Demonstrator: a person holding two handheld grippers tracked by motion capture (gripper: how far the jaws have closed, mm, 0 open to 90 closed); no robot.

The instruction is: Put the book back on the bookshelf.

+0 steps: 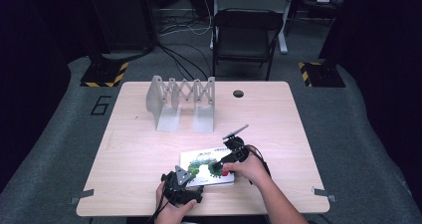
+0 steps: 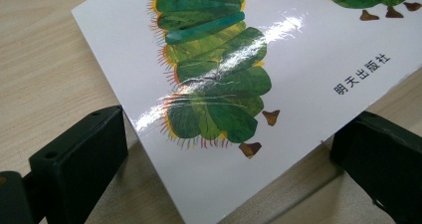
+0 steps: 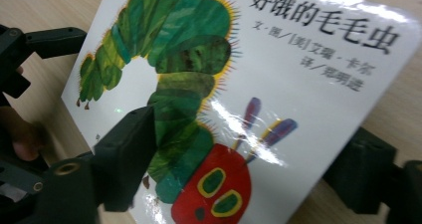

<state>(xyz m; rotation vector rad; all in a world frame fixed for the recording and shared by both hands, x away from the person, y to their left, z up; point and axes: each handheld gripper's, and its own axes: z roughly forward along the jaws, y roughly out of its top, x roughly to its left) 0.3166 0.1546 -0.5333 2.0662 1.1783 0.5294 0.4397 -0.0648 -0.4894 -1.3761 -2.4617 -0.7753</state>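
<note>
My left hand-held gripper (image 1: 185, 180) sits closest to me at the near edge of the desk (image 1: 134, 149), its jaws spread wide on either side of a corner of the picture book (image 1: 205, 167). In the left gripper view, neither pad presses on the book (image 2: 259, 84); its corner pokes out between them, so I judge this hand is lined up to take the edge rather than already gripping it. The book lies flat on the desk, near my side and a little right of centre, with the caterpillar cover facing up.

My right hand-held gripper (image 1: 222, 163) comes in over the far-right part of the book. Its jaws are also spread: in the right gripper view, one sits above the glossy cover (image 3: 278, 84) and the other is off past the book's edge. I cannot tell whether the upper pad touches the cover. I think I hold it there to straddle that edge, so both hands can lift the book together.

Behind it, well apart, the grey expanding rack (image 1: 181, 102) stands upright and looks like a likely place for the book.
</note>
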